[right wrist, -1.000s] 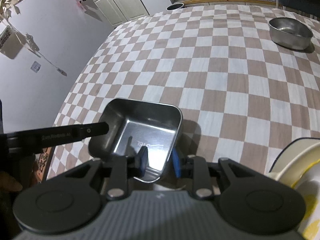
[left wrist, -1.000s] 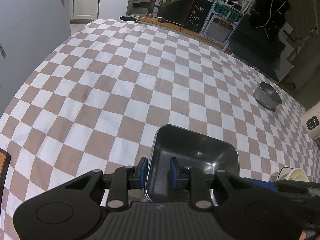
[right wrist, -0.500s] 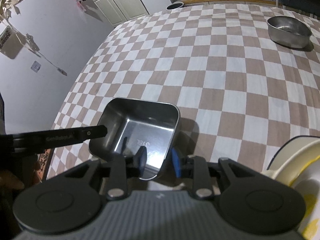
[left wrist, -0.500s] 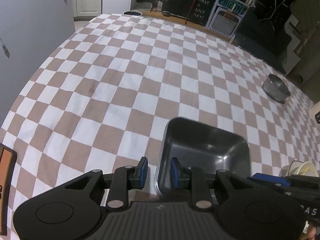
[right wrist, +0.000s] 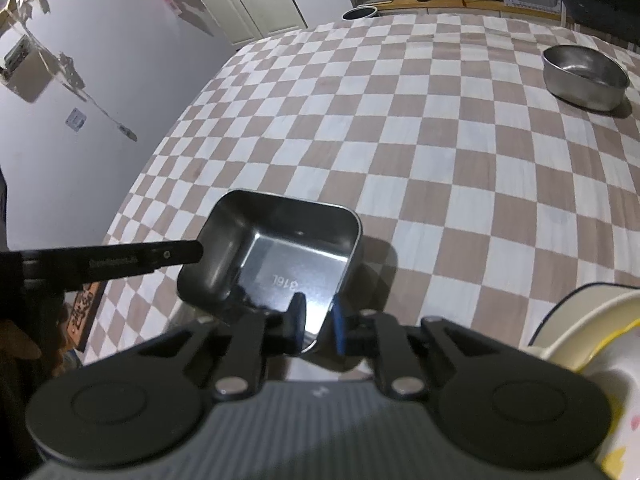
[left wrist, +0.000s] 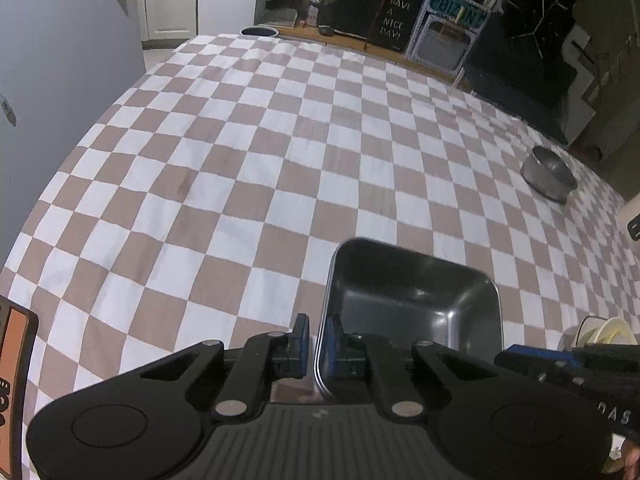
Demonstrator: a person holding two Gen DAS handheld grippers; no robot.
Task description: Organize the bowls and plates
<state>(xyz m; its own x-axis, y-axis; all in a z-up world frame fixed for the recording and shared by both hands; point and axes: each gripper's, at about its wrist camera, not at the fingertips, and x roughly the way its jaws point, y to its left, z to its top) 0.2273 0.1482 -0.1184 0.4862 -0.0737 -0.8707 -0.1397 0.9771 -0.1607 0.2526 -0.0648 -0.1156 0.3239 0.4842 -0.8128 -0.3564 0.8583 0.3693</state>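
A square steel dish (left wrist: 412, 304) is held just above the checkered tablecloth (left wrist: 280, 160). My left gripper (left wrist: 318, 340) is shut on the dish's left rim. In the right wrist view my right gripper (right wrist: 318, 320) is shut on the near right corner of the same dish (right wrist: 280, 256), and the left gripper's finger (right wrist: 120, 260) reaches to the dish's left side. A round steel bowl (left wrist: 548, 174) sits far right on the table; it also shows in the right wrist view (right wrist: 584, 76).
Stacked cream and yellow plates (right wrist: 592, 344) lie at the near right; they also show in the left wrist view (left wrist: 608, 332). A dark pot (left wrist: 259, 31) stands at the table's far edge. An orange object (left wrist: 12, 360) is at the near left edge.
The left gripper's fingers have closed onto the dish's left rim. The dish has shifted slightly away and to the right with both grippers.
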